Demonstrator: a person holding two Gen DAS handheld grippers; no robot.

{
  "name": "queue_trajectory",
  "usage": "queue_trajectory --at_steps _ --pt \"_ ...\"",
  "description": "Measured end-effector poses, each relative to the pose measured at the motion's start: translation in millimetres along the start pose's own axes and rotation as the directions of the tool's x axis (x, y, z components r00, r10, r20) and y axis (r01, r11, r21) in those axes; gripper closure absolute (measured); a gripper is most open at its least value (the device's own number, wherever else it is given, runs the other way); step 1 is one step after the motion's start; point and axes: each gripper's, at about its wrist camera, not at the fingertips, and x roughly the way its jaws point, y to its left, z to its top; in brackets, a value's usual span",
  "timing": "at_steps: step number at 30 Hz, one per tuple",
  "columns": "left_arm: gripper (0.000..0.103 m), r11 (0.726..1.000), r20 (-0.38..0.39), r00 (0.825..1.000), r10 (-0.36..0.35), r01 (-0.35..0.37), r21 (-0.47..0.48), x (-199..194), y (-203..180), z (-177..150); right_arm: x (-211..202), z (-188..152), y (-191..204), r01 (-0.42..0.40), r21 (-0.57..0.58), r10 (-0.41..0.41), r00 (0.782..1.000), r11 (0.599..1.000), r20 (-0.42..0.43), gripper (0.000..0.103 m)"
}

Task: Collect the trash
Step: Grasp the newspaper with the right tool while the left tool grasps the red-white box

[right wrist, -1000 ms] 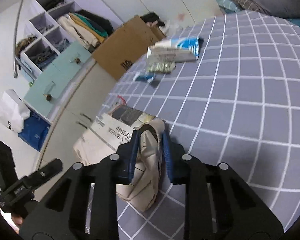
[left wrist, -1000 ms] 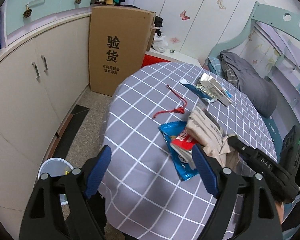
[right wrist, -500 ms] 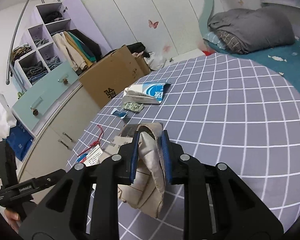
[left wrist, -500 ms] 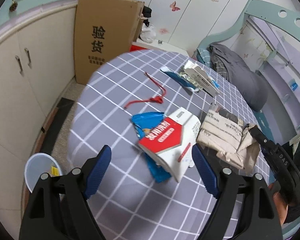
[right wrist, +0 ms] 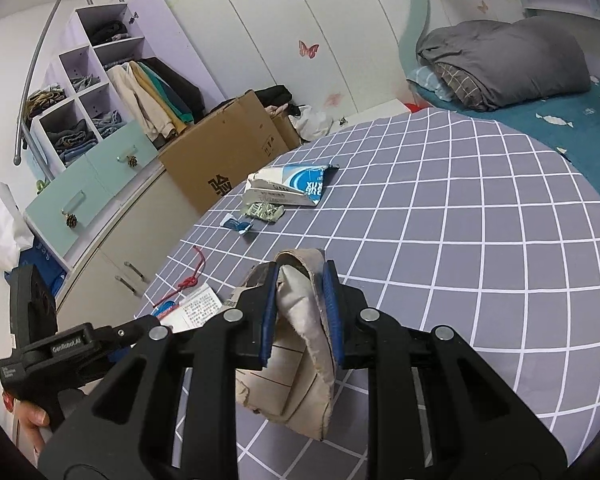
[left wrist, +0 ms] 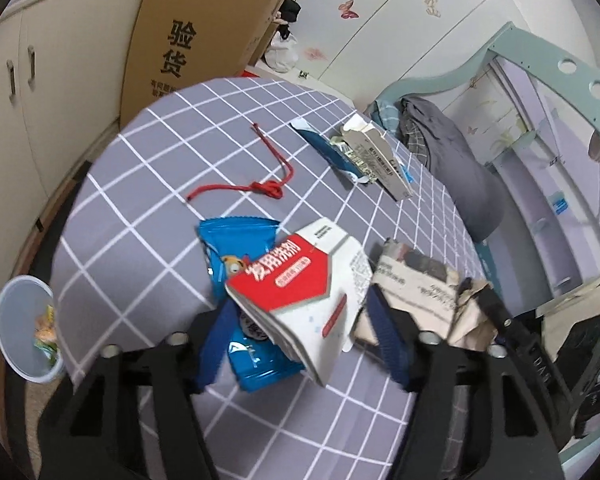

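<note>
A red-and-white carton [left wrist: 296, 288] lies on a blue snack wrapper [left wrist: 236, 240] on the grey checked table [left wrist: 160, 120]. My left gripper [left wrist: 300, 340] straddles the carton with its jaws closing. The blue pads stand close beside the carton's edges, and I see no firm press. My right gripper [right wrist: 300, 300] is shut on a crumpled beige paper bag [right wrist: 300, 360], which hangs just above the cloth. In the left wrist view the beige paper bag [left wrist: 420, 280] sits right of the carton. A red string [left wrist: 268, 188] and a flattened blue-and-white carton [left wrist: 376, 160] lie farther back.
A translucent bin [left wrist: 24, 328] with some trash in it stands on the floor left of the table. A tall cardboard box [left wrist: 196, 40] leans against the cabinets behind. Small wrappers [right wrist: 260, 214] lie near the far carton [right wrist: 292, 188]. A bed with grey bedding [right wrist: 508, 60] is at right.
The right gripper pulled the beige paper off the red-and-white carton and to the right, uncovering it. The left gripper came forward and down over the carton, and its jaws narrowed.
</note>
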Motion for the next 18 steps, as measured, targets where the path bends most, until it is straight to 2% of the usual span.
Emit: queue_trajectory --at_steps 1,3,6,7,9,11,15,18 --pt "0.045 1.0 -0.004 1.0 -0.005 0.005 -0.008 2 0 1 1 -1 0 0.0 0.001 0.0 1.0 1.0 -0.003 0.081" --pt "0.057 0.999 -0.001 1.0 -0.014 0.014 -0.03 4 2 2 2 -2 0 0.002 0.001 -0.002 1.0 1.0 -0.006 0.081" --pt "0.068 0.999 0.012 1.0 -0.024 0.024 -0.042 4 4 4 0 -3 1 -0.002 0.0 0.002 1.0 1.0 -0.003 0.081" --pt "0.07 0.998 0.012 0.999 -0.042 0.042 -0.044 4 3 4 -1 -2 3 -0.002 -0.002 0.002 1.0 1.0 -0.002 0.081" --pt "0.082 0.996 0.03 0.997 -0.073 0.074 -0.041 -1 2 3 -3 -1 5 -0.004 -0.01 0.004 1.0 1.0 0.002 0.082" --pt "0.089 0.994 0.049 0.993 -0.105 0.107 -0.026 -7 -3 3 -8 3 10 -0.006 -0.025 0.006 1.0 1.0 0.015 0.082" --pt "0.092 0.991 0.102 0.986 -0.134 0.131 0.034 -28 -17 4 -21 10 22 -0.016 -0.047 0.018 0.999 0.999 0.041 0.083" --pt "0.092 0.987 0.125 0.979 -0.16 0.156 0.046 -45 -22 5 -34 17 38 -0.025 -0.071 0.03 0.997 0.997 0.071 0.083"
